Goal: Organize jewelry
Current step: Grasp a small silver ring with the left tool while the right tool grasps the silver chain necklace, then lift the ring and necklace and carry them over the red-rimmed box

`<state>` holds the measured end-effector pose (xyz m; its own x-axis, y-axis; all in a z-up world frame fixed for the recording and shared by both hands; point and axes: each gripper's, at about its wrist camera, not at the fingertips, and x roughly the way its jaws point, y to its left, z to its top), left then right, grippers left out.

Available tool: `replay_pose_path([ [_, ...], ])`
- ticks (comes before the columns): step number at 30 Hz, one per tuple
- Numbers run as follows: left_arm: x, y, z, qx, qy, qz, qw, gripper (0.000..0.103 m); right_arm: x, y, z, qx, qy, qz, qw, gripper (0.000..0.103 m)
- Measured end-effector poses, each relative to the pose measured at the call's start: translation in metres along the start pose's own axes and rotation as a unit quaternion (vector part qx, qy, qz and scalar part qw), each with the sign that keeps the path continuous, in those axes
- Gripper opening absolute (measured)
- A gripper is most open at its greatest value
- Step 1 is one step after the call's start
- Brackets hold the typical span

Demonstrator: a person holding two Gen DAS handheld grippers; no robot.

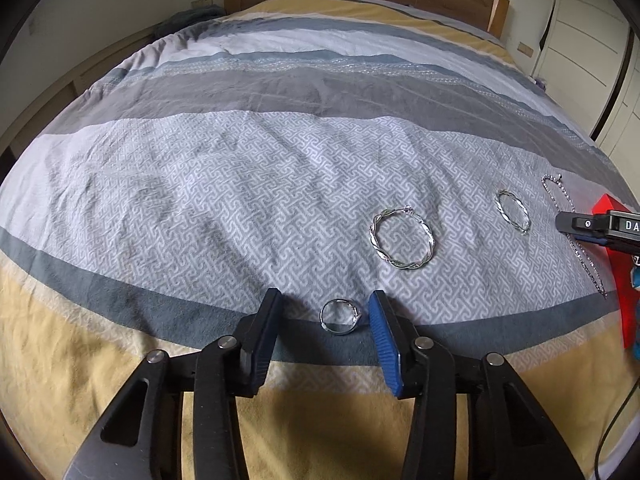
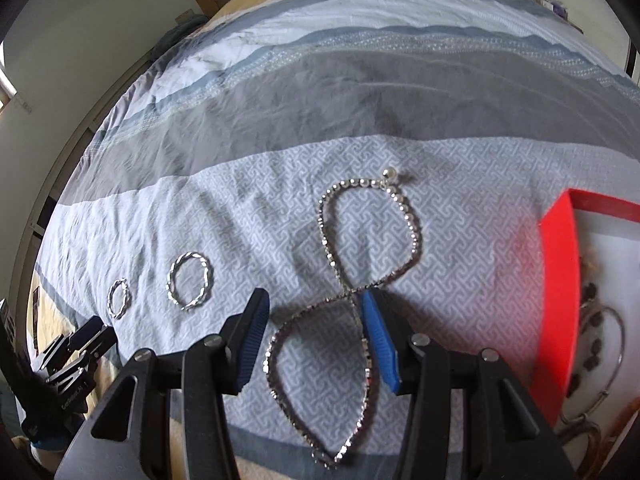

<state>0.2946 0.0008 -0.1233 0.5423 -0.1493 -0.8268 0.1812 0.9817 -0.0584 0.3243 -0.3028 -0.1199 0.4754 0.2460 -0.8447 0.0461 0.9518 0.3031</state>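
While both grippers hover low over the bed (image 1: 248,152), neither holds anything: the left gripper (image 1: 325,320) has its fingers (image 1: 264,332) apart with a small silver ring (image 1: 340,316) lying flat on the cover between them, closer to the blue pad, and I can't tell whether it touches that pad. The right gripper (image 2: 310,332) is also spread, straddling a beaded chain (image 2: 360,280) that lies in a figure-eight, its crossing point just beside the blue fingertip. Two twisted hoops sit apart on the patterned stripe: the big hoop (image 1: 402,238) near the ring, the small hoop (image 1: 513,211) further toward the chain. A red tray (image 2: 558,300) sits just right of the chain, with a bangle and dark beads already in it, so that looks like the drop target. Handling guess: the ring is light, rigid and slick metal, and the soft quilt will give under the pads, so pinch across its band low down, press slightly into the fabric, and expect it to tip or squirt out. The chain is limp and has no stiffness; grab at the crossing to catch both strands, lift slowly, and expect both loops to dangle and swing. The hoops are thin and springy, probably bendable; grip across the wire, not the whole diameter. Snagging on fabric wrinkles is the main risk.
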Motion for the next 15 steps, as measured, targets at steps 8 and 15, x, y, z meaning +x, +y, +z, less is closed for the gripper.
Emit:
replay_pose_path([
  [8,0.003,-0.002,0.001,-0.005,0.0,-0.015,0.9999,0.02,0.003,-0.006,-0.01,0.01,0.006,0.006,1.0,0.014],
  [15,-0.006,-0.004,0.0,-0.009,0.002,-0.025,0.9996,0.02,-0.014,-0.004,-0.02,0.004,-0.002,0.024,1.0,0.004],
])
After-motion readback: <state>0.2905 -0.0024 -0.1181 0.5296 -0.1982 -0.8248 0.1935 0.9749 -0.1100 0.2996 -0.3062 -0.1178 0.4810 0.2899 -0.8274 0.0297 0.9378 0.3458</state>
